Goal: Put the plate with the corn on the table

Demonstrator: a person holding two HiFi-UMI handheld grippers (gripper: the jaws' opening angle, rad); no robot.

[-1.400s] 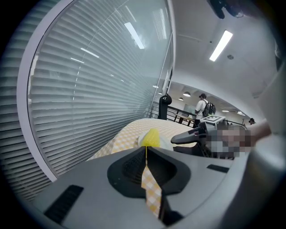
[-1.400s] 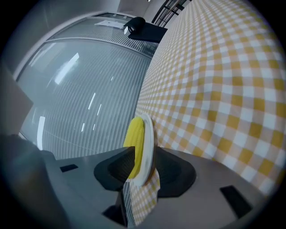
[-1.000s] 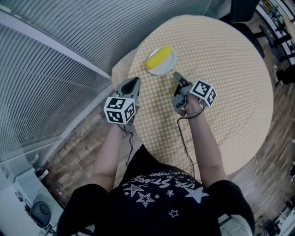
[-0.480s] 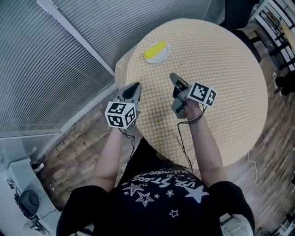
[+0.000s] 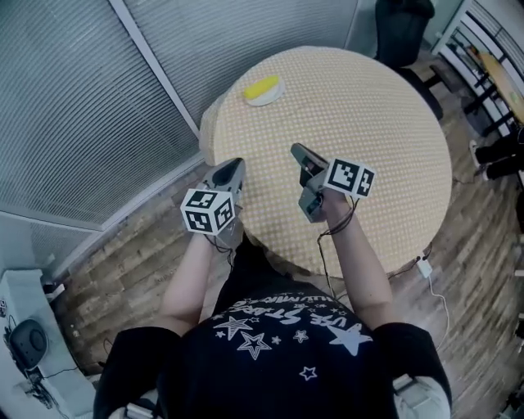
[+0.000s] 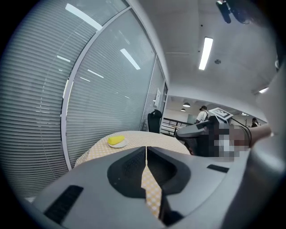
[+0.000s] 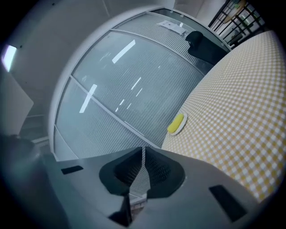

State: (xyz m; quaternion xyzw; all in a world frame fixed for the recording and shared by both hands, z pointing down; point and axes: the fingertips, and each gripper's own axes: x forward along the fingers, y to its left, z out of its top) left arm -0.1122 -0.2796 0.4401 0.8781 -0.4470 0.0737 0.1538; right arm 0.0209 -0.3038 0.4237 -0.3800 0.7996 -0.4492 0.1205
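A white plate (image 5: 264,96) with a yellow corn cob (image 5: 260,87) on it rests near the far left edge of the round table (image 5: 368,147), which has a yellow checked cloth. The same plate (image 6: 118,144) (image 7: 179,126) and corn (image 6: 115,140) (image 7: 176,123) show small in both gripper views. My left gripper (image 5: 233,167) hovers at the table's near left edge, jaws together, empty. My right gripper (image 5: 296,150) hangs over the near part of the table, also shut and empty. Both are well short of the plate.
Glass walls with grey blinds (image 5: 98,106) run along the left. A black chair (image 5: 401,24) stands behind the table. Wooden floor (image 5: 131,262) surrounds the table. A cable and plug (image 5: 426,268) lie on the floor at the right. A white cabinet (image 5: 24,344) stands at the lower left.
Both grippers have drawn back toward my body, away from the plate. The plate with corn stays on the table and now looks smaller and farther off.
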